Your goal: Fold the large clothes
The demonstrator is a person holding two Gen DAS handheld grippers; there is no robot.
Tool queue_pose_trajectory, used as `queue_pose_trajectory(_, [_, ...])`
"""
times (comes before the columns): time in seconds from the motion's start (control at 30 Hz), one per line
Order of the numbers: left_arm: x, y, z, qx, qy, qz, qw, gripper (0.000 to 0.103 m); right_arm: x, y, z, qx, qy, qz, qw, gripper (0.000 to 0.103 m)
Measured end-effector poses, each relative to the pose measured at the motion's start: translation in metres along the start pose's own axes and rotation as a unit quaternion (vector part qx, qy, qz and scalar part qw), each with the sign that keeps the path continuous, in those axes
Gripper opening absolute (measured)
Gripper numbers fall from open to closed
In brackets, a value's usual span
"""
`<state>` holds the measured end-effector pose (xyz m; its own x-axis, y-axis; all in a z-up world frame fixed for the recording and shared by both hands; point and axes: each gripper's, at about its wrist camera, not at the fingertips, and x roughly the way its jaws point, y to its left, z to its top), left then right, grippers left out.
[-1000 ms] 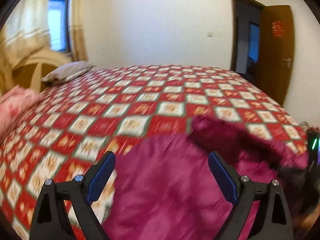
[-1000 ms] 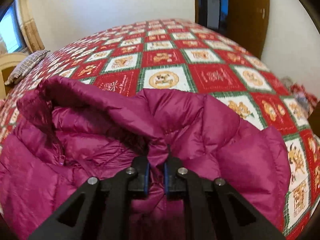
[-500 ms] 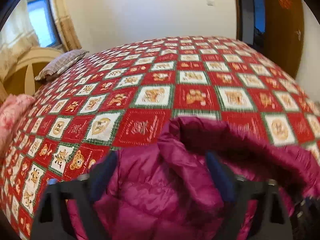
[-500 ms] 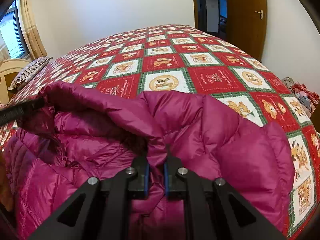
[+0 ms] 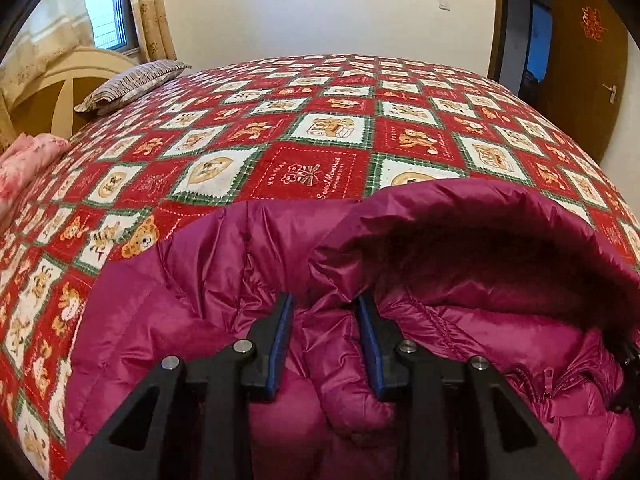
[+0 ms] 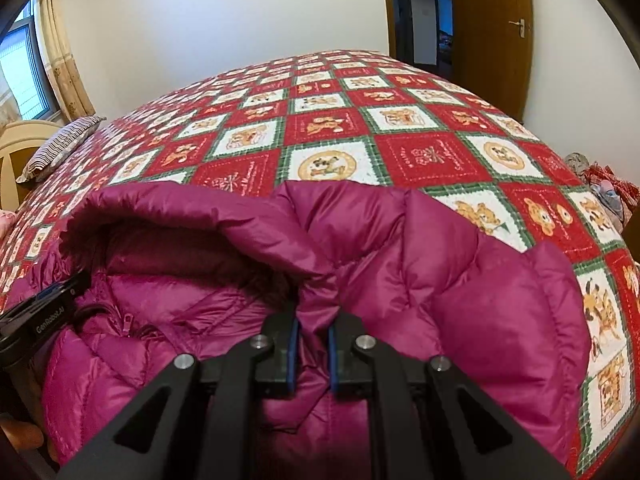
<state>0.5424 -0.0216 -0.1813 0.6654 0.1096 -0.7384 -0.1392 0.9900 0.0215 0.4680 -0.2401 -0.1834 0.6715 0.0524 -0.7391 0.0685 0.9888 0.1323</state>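
A magenta puffer jacket [image 5: 172,320] with a hood [image 5: 500,216] lies at the near edge of the bed, collar end toward me. My left gripper [image 5: 324,316] is closed on a fold of the jacket by the left side of the hood. My right gripper [image 6: 312,326] is shut on a fold of the jacket [image 6: 460,280] by the right side of the hood [image 6: 168,208]. The left gripper's body also shows at the left edge of the right wrist view [image 6: 40,312]. The jacket's zipper [image 6: 128,322] is open at the neck.
The bed carries a red, white and green checked quilt [image 5: 320,128]. A striped pillow [image 5: 132,84] and a wooden headboard [image 5: 52,88] are at the far left, pink bedding [image 5: 24,164] beside them. A brown door [image 6: 492,28] stands at the far right. Clutter [image 6: 600,184] lies right of the bed.
My left gripper moved forward and down onto the jacket beside the hood and closed on a fold of it. My right gripper kept its grip and lifted slightly.
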Motion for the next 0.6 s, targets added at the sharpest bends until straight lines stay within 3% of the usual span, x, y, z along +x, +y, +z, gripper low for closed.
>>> queue_pose_trajectory(0.2, [0.0,-0.002,-0.002,0.008,-0.004,0.013,0.9999,0.036,-0.008,-0.003,0.004,0.007,-0.003,0.006,1.0,0.017])
queue_pose_trajectory(0.27, [0.0,-0.002,-0.002,0.007,-0.005,0.013,0.9999,0.036,-0.031,-0.016,0.01,0.035,-0.031,0.007,0.999,0.036])
queue_pose_trajectory(0.3, [0.0,-0.002,-0.002,0.008,-0.005,0.013,0.9999,0.036,-0.043,-0.022,0.013,0.05,-0.051,0.007,0.997,0.052])
queue_pose_trajectory(0.33, [0.0,-0.002,-0.002,0.008,-0.006,0.014,0.9998,0.036,-0.051,-0.024,0.016,0.062,-0.063,0.006,0.996,0.055])
queue_pose_trajectory(0.4, [0.0,-0.002,-0.002,0.009,-0.006,0.017,0.9998,0.036,-0.07,-0.027,0.028,0.091,-0.093,-0.02,0.991,0.055])
queue_pose_trajectory(0.47, [0.0,-0.003,-0.002,0.011,-0.006,0.02,0.9997,0.036,-0.073,-0.022,0.042,0.107,-0.107,-0.016,0.988,0.055])
queue_pose_trajectory(0.6, [0.0,-0.004,-0.001,0.013,-0.005,0.019,0.9997,0.036,-0.037,0.006,0.069,0.079,-0.054,0.023,0.995,0.049])
